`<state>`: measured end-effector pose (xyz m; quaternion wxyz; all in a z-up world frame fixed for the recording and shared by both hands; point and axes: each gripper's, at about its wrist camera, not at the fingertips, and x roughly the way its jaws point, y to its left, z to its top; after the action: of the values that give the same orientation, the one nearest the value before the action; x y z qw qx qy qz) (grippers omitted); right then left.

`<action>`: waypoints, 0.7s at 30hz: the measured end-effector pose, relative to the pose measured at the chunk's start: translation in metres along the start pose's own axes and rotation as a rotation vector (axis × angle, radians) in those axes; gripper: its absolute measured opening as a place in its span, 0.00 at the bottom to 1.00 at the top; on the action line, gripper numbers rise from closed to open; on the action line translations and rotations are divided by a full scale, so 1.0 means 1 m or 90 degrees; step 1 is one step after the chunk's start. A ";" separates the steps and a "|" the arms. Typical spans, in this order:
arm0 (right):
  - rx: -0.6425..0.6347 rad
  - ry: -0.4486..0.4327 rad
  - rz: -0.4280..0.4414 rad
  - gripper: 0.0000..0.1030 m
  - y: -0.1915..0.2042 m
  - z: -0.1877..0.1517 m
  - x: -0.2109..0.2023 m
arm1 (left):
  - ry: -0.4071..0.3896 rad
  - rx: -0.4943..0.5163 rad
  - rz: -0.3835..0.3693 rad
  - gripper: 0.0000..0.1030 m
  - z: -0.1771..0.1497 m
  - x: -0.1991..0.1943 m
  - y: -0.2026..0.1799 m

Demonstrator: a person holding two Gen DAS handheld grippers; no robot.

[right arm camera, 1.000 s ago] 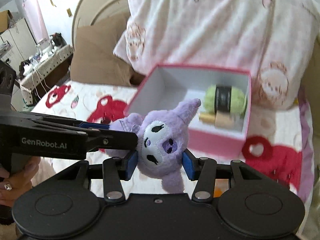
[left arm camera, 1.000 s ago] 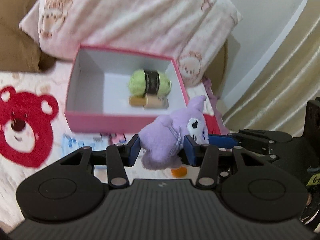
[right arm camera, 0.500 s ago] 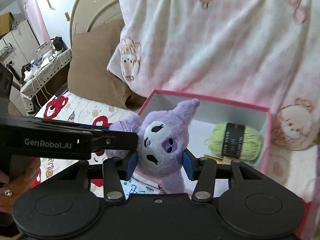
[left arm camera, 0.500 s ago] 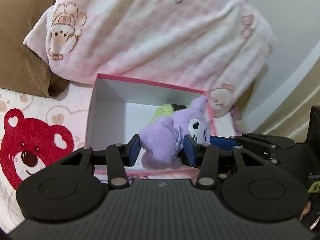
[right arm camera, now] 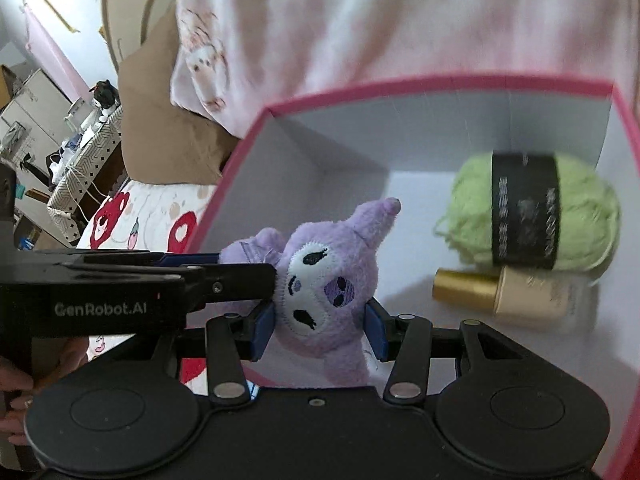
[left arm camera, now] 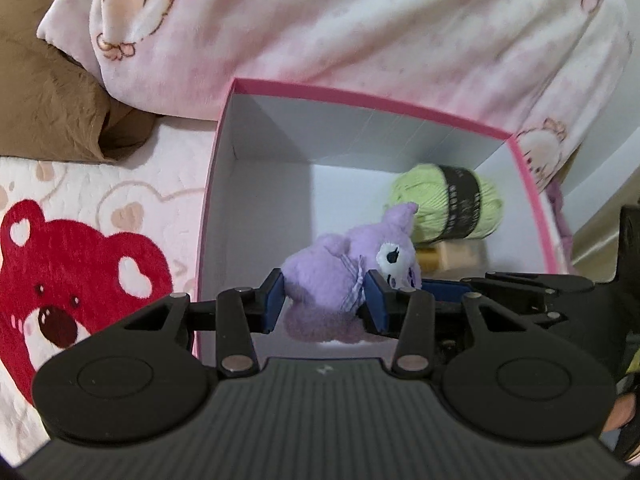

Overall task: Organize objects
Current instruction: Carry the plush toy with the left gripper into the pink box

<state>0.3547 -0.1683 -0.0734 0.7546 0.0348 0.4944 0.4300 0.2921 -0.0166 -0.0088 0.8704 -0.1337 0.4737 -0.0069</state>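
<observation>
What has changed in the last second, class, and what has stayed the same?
Both grippers carried the purple plush toy forward, from in front of the pink box to over its white floor, and lower. The left gripper and right gripper stay shut on the toy; nothing was released. The green yarn ball and the gold-capped bottle lie where they were.

box [left arm camera: 224, 184] left half free (yarn [left arm camera: 444, 204] right)

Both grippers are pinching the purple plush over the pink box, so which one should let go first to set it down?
Probably the left gripper. It pinches the purple plush at the body, while the right gripper squarely clamps the head and faces the bare floor of the pink box beside the green yarn.
</observation>
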 end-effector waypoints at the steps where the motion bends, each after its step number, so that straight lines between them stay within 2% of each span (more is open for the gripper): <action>1: 0.006 0.009 0.003 0.51 -0.003 -0.001 0.004 | 0.004 0.002 0.000 0.40 0.000 0.003 0.001; 6: 0.027 0.034 0.000 0.51 -0.012 -0.001 0.017 | 0.026 0.012 0.005 0.41 0.003 0.020 0.001; 13: 0.033 0.069 -0.039 0.51 -0.019 -0.001 0.028 | 0.077 0.031 0.022 0.40 0.005 0.042 -0.008; 21: 0.034 0.108 -0.066 0.50 -0.020 -0.003 0.037 | 0.098 0.023 0.022 0.39 -0.001 0.055 -0.006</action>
<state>0.3699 -0.1566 -0.1110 0.7300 -0.0070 0.5690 0.3785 0.3224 -0.0300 -0.0536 0.8337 -0.1090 0.5412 -0.0103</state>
